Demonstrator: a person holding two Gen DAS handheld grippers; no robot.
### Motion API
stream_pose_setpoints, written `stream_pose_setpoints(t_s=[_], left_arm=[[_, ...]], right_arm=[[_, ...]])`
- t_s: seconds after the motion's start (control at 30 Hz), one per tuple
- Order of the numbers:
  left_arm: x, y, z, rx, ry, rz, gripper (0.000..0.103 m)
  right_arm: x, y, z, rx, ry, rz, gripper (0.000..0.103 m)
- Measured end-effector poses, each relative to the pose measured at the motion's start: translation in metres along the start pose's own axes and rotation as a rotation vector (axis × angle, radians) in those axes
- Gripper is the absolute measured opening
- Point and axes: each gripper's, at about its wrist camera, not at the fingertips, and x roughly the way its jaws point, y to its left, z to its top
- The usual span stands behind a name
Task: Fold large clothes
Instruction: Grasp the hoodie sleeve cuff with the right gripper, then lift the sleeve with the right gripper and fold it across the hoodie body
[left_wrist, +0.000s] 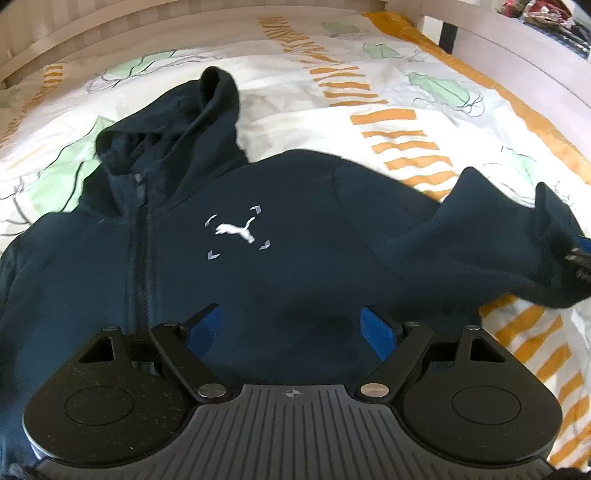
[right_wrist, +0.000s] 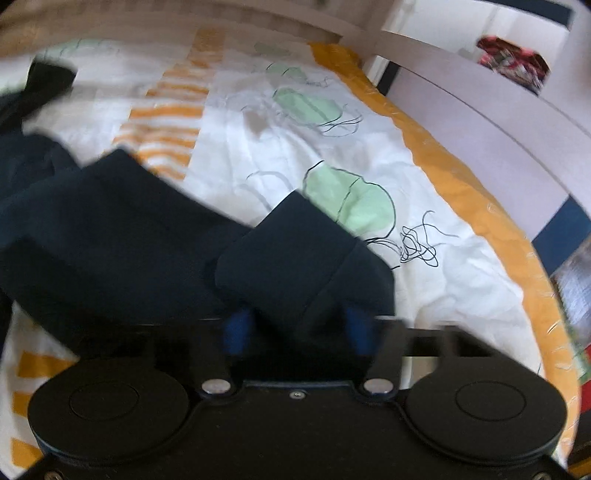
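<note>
A dark navy zip-up hooded sweatshirt (left_wrist: 280, 229) with a white leaping-cat logo (left_wrist: 236, 230) is spread front-up on a white bedspread (left_wrist: 332, 92) printed with orange stripes and green shapes. The left gripper (left_wrist: 291, 326) is held open over its chest. The sleeve cuff (right_wrist: 295, 258) lies between the right gripper (right_wrist: 299, 325) jaws; a grip cannot be told. A pale wooden bed frame (left_wrist: 517, 48) is seen behind.
</note>
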Motion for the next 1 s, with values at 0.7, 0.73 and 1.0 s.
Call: stream_pose_setpoints(t_s=[0.7, 0.73, 1.0], left_arm=[[0.040, -0.015, 0.008, 0.076, -0.037, -0.045, 0.079], [0.036, -0.011, 0.009, 0.060, -0.034, -0.056, 0.078], [-0.027, 0.070, -0.003, -0.091, -0.107, -0.059, 0.078]], right_arm=[[-0.066, -0.067, 0.030, 0.479, -0.256, 0.378, 0.031], [-0.074, -0.065, 0.037, 0.476, -0.269, 0.393, 0.031], [-0.133, -0.005, 0.092, 0.369, -0.362, 0.543, 0.031]])
